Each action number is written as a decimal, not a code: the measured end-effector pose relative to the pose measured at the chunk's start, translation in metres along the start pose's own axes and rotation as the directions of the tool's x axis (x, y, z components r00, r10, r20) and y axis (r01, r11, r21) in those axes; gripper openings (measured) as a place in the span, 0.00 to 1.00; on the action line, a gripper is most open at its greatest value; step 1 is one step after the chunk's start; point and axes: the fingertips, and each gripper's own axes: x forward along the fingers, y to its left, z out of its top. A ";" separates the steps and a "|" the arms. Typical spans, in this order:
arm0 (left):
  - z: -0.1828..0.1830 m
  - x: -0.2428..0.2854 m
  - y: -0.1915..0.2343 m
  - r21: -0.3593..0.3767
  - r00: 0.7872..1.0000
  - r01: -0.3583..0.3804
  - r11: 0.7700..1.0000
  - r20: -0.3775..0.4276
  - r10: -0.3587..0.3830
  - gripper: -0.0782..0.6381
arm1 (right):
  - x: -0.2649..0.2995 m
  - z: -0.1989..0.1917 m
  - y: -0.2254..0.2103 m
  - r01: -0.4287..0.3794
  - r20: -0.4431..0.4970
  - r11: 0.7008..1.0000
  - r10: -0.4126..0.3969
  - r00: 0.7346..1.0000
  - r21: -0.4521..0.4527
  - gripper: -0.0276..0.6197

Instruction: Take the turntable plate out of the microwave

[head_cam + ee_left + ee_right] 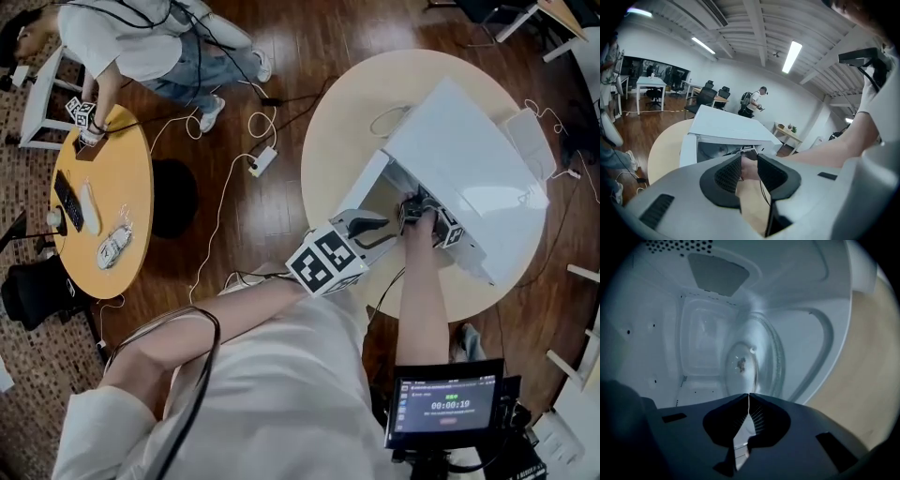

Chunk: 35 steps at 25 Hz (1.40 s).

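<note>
Now my right hand-held gripper [749, 397] sits shut, the turntable plate [754, 364] directly ahead, rim at its tips.

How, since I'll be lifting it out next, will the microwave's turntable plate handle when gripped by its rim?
Probably stiff but breakable: the turntable plate looks like clear glass. Likely slippery, as its surface is smooth and shiny. Being a round disc, it might roll away if it drops onto its rim.
</note>
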 end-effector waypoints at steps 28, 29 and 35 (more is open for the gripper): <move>-0.080 0.161 0.090 -0.617 0.924 -0.343 0.708 -0.085 0.373 0.31 | -0.149 -0.021 0.018 -0.234 -0.273 0.423 -0.034 0.961 -0.876 0.16; -0.081 0.167 0.096 -0.640 0.920 -0.343 0.687 -0.083 0.382 0.31 | -0.150 -0.019 0.018 -0.228 -0.264 0.395 -0.037 0.964 -0.890 0.16; -0.086 0.203 0.125 -0.717 0.908 -0.314 0.623 -0.036 0.417 0.36 | -0.147 -0.008 0.010 -0.182 -0.201 0.214 -0.074 0.977 -0.960 0.16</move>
